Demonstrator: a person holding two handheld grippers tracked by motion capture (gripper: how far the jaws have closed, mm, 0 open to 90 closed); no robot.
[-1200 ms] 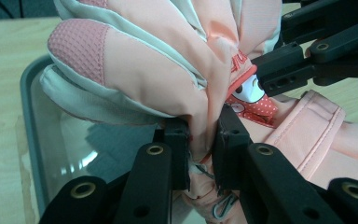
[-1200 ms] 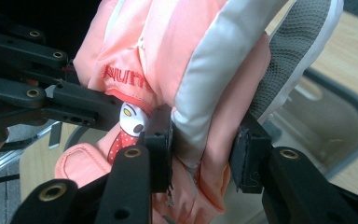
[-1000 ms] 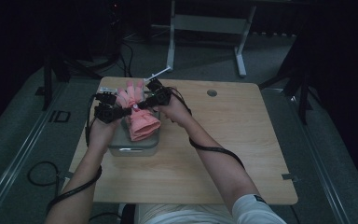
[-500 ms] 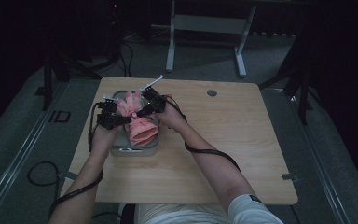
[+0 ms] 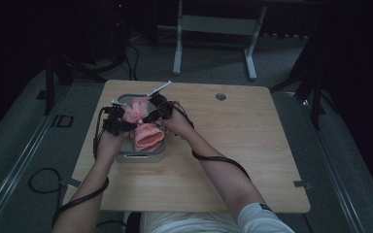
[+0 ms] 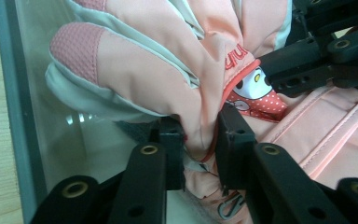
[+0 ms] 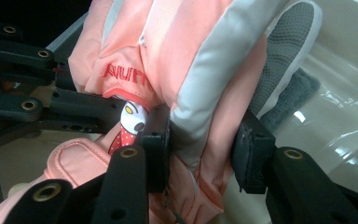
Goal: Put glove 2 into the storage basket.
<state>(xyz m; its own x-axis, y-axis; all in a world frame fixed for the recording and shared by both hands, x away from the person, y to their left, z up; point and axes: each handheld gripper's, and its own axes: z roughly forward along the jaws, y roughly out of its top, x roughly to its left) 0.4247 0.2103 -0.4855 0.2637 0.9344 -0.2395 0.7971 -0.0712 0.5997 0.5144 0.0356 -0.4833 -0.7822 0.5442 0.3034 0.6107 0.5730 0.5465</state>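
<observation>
Both grippers have come down and drawn together since the earlier frames, bringing the glove lower into the bin on the table.

On the left, the left gripper has its jaws nearly closed, pinching a fold of the glove close to the cuff; the fold fills the narrow gap between the pads. The gloved fingers hang over the bin's clear wall in the left gripper view.

To the right, the right gripper clamps a thicker bunch of the same glove, jaws partly closed around it, with the grey palm patch turned toward the bin's inside.

The step in hand looks like laying the glove into the bin on top of a second pink piece already there. To do it well, lower both grippers evenly, keep the fingers inside the wall, and open both jaws only once the glove rests flat, so it does not spring over the rim.
</observation>
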